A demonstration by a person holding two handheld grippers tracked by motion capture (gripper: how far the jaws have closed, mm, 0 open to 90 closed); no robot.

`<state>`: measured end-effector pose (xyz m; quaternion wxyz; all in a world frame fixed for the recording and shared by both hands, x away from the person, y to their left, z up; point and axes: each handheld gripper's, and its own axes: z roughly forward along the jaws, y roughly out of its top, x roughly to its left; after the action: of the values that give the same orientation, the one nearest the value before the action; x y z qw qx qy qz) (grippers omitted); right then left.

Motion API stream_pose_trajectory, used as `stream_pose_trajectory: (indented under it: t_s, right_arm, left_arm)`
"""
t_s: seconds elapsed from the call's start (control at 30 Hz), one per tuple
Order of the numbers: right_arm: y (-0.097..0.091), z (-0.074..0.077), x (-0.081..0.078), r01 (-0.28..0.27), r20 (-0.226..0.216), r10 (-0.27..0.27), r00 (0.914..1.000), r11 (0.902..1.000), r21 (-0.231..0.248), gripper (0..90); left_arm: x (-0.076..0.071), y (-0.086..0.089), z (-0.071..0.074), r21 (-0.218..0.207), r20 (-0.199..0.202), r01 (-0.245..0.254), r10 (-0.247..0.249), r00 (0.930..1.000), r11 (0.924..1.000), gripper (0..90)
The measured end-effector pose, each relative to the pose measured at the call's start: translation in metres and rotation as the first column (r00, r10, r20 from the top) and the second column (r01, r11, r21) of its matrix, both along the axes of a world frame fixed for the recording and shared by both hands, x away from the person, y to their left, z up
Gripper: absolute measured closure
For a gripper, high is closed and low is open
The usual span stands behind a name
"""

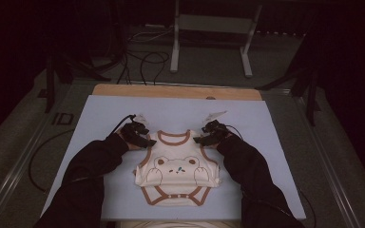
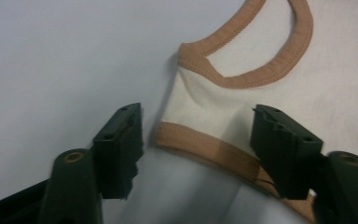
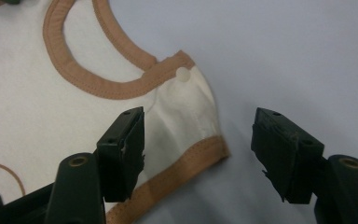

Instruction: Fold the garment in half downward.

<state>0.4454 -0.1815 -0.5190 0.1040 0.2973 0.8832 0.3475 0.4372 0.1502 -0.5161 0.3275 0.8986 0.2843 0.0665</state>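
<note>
Cream bodysuit [image 1: 177,172] flat on lilac mat [image 1: 100,118], surroundings unobstructed.

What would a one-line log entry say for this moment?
bodysuit: flat on mat | left gripper: open, astride shoulder strap | right gripper: open, astride other strap | held: nothing

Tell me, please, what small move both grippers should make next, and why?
Probably close both: the left gripper and right gripper each straddle a shoulder strap of the cream, brown-trimmed baby bodysuit, jaws open and not yet pinching the fabric.
</note>
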Motion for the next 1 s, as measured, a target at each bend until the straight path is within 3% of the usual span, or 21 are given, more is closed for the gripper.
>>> stream_pose_trajectory:
  t_s: [0.2, 0.33, 0.43, 0.5, 0.73, 0.83, 1.0]
  right_arm:
    - [0.003, -0.002, 0.001, -0.002, 0.000, 0.002, 1.0000, 0.9998, -0.019, 36.3]
    - [0.004, -0.001, -0.001, -0.025, -0.004, 0.025, 0.9997, 0.9995, -0.019, 47.6]
    - [0.006, 0.000, -0.004, -0.038, -0.006, 0.038, 0.9993, 0.9990, -0.025, 56.5]
    - [0.007, 0.001, -0.005, -0.044, -0.008, 0.044, 0.9990, 0.9987, -0.028, 60.7]
    - [0.008, 0.001, -0.006, -0.043, -0.018, 0.043, 0.9989, 0.9987, -0.028, 66.8]
    - [0.008, 0.002, -0.006, -0.053, -0.024, 0.052, 0.9983, 0.9983, -0.025, 76.5]
    - [0.011, 0.003, -0.007, -0.053, -0.034, 0.052, 0.9981, 0.9980, -0.034, 82.5]
  left_arm:
    - [0.001, -0.003, 0.000, 0.023, 0.021, -0.010, 0.009, 0.9997, 0.9997, 42.1]
    - [0.000, -0.005, 0.000, 0.028, 0.021, -0.009, 0.008, 0.9998, 0.9996, 46.8]
    - [0.000, -0.008, 0.002, 0.040, 0.009, -0.010, 0.010, 0.9999, 0.9992, 51.4]
    - [-0.001, -0.010, 0.003, 0.041, -0.001, -0.011, 0.011, 0.9999, 0.9991, 61.4]
    - [-0.001, -0.014, 0.005, 0.050, -0.027, -0.023, 0.025, 0.9993, 0.9985, 75.9]
    - [-0.002, -0.016, 0.006, 0.044, -0.046, -0.012, 0.014, 0.9988, 0.9989, 83.8]
    - [-0.001, -0.016, 0.006, 0.043, -0.054, -0.006, 0.009, 0.9985, 0.9991, 86.6]
